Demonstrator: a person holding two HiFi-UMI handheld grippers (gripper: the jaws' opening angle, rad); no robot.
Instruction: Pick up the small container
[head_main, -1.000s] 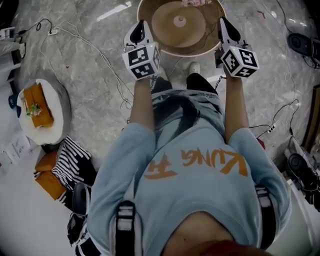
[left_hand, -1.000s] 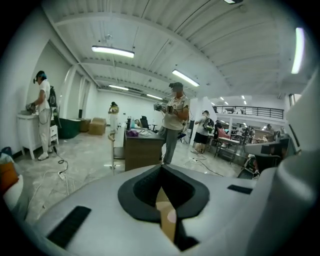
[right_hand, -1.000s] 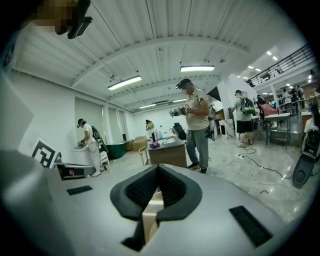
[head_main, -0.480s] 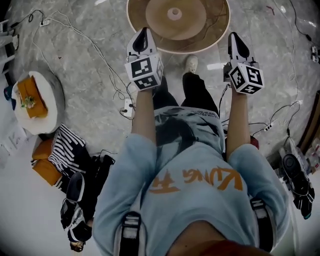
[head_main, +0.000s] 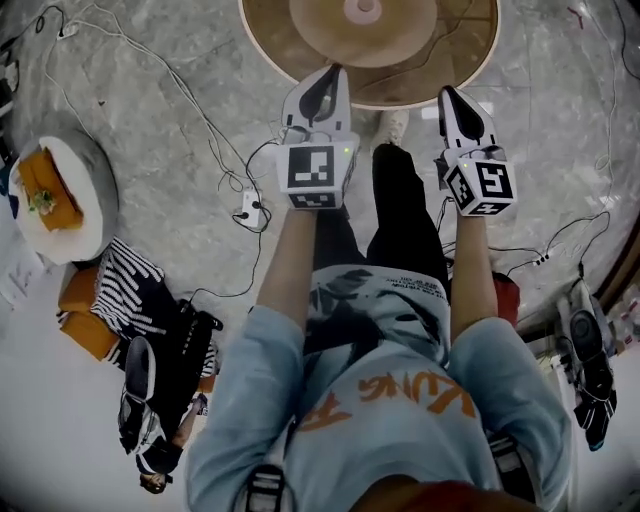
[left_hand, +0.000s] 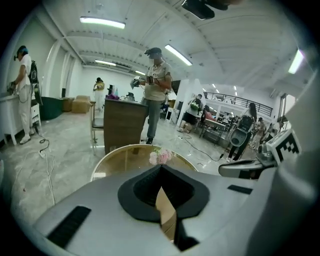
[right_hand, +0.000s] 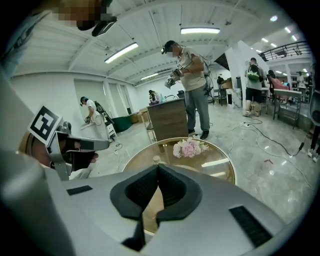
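Note:
A small pale container (head_main: 362, 8) stands at the middle of the round glass table (head_main: 400, 90), at the head view's top edge. It also shows as a little knob (right_hand: 156, 159) just past the jaw tips in the right gripper view. Both grippers hang in the air short of the table's near rim. My left gripper (head_main: 325, 80) is shut and empty, and its tips (left_hand: 161, 167) point toward the pink flowers (left_hand: 161, 156) on the table. The right gripper (head_main: 447, 95) is shut too, with nothing held at its tips (right_hand: 159, 166).
Pink flowers (right_hand: 189, 148) sit on the table's far side, with a wooden cabinet (right_hand: 167, 120) and a standing person behind. Cables and a power strip (head_main: 248, 210) lie on the marble floor. A white round stand (head_main: 60, 210) and bags (head_main: 120, 300) are at the left.
Both grippers have dropped lower in the head view, off the table's rim, and the left one has shifted right. The table has slid toward the top edge. The jaws stay shut.

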